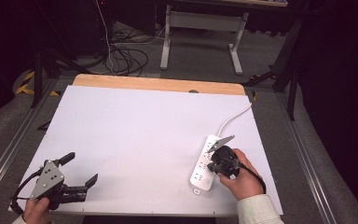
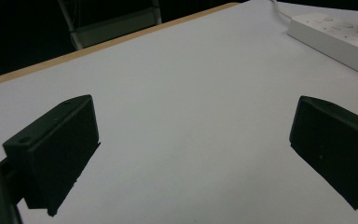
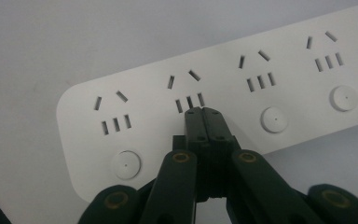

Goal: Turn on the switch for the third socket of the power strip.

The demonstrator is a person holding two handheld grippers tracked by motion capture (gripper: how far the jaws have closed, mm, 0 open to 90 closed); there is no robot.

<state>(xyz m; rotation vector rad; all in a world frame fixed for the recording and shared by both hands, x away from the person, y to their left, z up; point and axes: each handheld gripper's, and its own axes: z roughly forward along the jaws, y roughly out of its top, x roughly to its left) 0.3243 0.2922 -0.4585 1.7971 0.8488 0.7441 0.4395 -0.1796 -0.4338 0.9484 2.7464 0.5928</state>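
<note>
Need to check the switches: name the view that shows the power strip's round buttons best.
The right gripper view: three round buttons on the power strip show large. The high view shows the strip small; the left gripper view catches its end.

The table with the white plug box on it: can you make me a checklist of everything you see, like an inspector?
Surface: white board on a wooden table; bare apart from the power strip.
Job's things: white power strip at the right, four socket sets, each with a round button.
Clutter: nothing seen.
Grippers: left gripper low at the front left, jaws wide apart, nothing between them. Right gripper over the strip, jaws closed together, tips at the second socket set from the end.
Cables: strip's white cord runs to the far right edge; dark cables on the floor.
Surroundings: grey floor, a table frame behind.
</note>
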